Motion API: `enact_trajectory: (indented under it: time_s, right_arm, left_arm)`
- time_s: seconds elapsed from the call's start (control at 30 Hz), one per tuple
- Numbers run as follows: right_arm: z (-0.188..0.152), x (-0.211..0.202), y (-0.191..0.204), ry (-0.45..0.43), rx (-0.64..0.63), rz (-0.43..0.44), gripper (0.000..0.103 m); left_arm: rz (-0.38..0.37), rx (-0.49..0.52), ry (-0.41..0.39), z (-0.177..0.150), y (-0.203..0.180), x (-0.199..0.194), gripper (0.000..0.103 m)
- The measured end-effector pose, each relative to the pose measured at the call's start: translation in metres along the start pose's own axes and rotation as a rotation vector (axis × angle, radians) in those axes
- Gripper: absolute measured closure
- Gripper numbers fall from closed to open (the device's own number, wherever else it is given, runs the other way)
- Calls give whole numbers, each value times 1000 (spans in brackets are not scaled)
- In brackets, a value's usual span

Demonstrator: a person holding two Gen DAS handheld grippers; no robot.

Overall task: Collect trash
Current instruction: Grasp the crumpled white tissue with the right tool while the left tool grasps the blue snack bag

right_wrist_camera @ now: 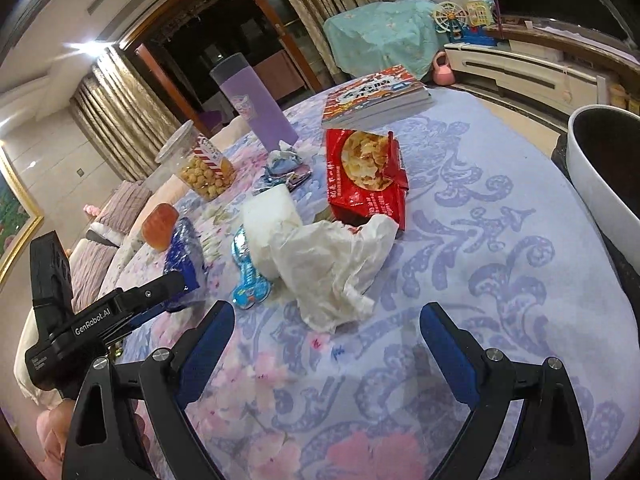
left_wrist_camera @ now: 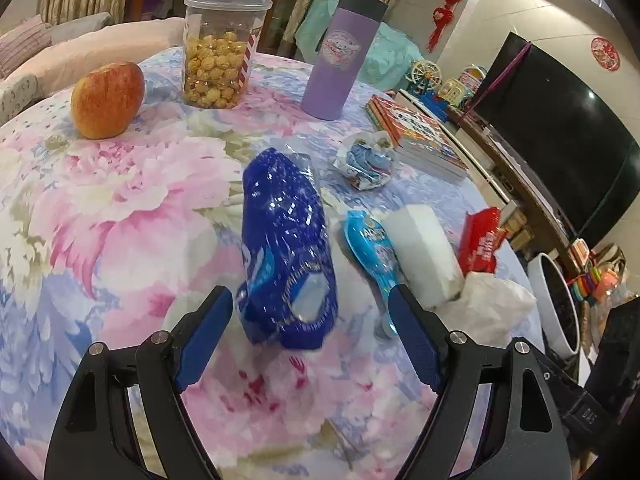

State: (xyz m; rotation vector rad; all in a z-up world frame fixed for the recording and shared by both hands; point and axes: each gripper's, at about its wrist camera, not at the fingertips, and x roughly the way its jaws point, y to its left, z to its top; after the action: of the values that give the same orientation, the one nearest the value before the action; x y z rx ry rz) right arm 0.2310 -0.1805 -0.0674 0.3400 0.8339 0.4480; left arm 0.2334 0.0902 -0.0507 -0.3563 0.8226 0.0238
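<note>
A dark blue wrapper (left_wrist_camera: 286,248) is seen lying on the table (left_wrist_camera: 120,216), its long axis running away from the left tool (left_wrist_camera: 310,300), the near end lying between the tool's spread blue pads without being touched by either. The left tool's jaws are held wide and nothing is gripped.

Just right of the wrapper a light blue packet (left_wrist_camera: 370,248) is laid, its long axis roughly parallel to the wrapper's, and beside it a white block (left_wrist_camera: 424,252). A crumpled tissue (right_wrist_camera: 332,268) is draped against the block and over the near edge of a red bag (right_wrist_camera: 366,172), which lies flat with its printed face up. A small crumpled wrapper (left_wrist_camera: 366,160) is found farther back, near a stack of books (left_wrist_camera: 416,132).

The right tool (right_wrist_camera: 326,324) is held open over bare cloth, nothing between its pads; the tissue lies just ahead of it. Open cloth is left to the right of the tissue, up to the table's rounded edge, where a white bin (right_wrist_camera: 600,168) with a dark inside stands just beyond.

At the far side an apple (left_wrist_camera: 108,100), a popcorn tub (left_wrist_camera: 220,52) and a purple tumbler (left_wrist_camera: 340,60) are stood upright. The table is covered in a floral cloth of pink and blue. Curtains, a dark screen and a low cabinet are seen behind.
</note>
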Motion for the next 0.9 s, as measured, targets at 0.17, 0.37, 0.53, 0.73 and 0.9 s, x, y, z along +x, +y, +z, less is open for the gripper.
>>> enact_trajectory:
  time_s: [0.17,0.37,0.53,0.73,0.9]
  right_arm:
    - [6,10,1,0,2,-3,8]
    - [7,19,3,10,-29,7,44]
    - [0,12,-6,9,-20,10,69]
    - [-6,-15,-19,-29,-12,9,70]
    - [-8,-36,-30,-61,0,-7,70]
  left_arm:
    - [25,-6,3,1,8,12,29]
    - [-4,30,39,-8,8,16,71]
    - [-35,65,49,-24,-6,2,72]
    - [-94,121,58,-48,-34,-19,72]
    - [-156,173,80,-60,-62,-27,72]
